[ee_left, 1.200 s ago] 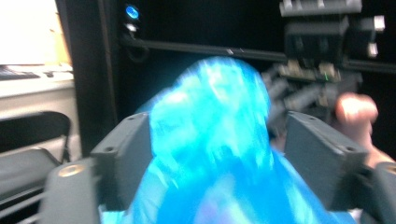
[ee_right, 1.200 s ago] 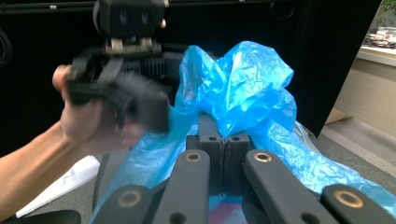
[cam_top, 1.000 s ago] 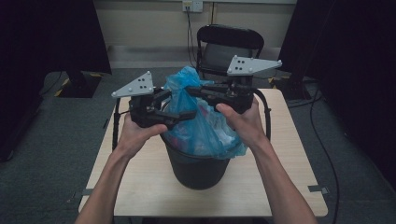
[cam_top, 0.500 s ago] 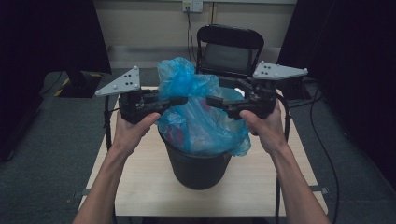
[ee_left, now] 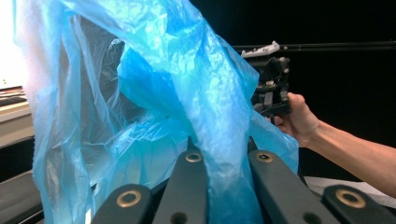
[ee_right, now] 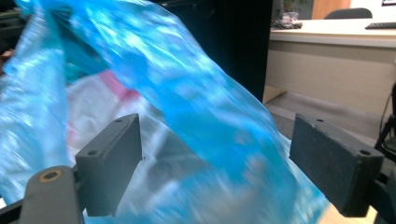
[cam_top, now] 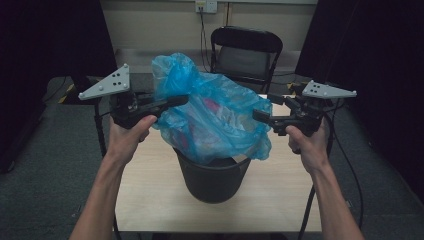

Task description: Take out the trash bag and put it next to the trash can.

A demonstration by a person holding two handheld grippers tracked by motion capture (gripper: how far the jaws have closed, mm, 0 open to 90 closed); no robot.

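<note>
Pulling away to the right since the earlier frames, the right gripper (cam_top: 265,107) has let go of the blue plastic bag (cam_top: 210,120), and its jaws have just been opening: they now stand wide, with the bag's film between the pads (ee_right: 112,161) but not pressed. The left gripper (cam_top: 177,100) has clamped tight on a fold of the bag's upper left edge, pinching the plastic. Both forearms reach forward from the near edge, hands level at either side. The bag hangs over the black bin (cam_top: 212,175) standing on the wooden table (cam_top: 150,200).
</note>
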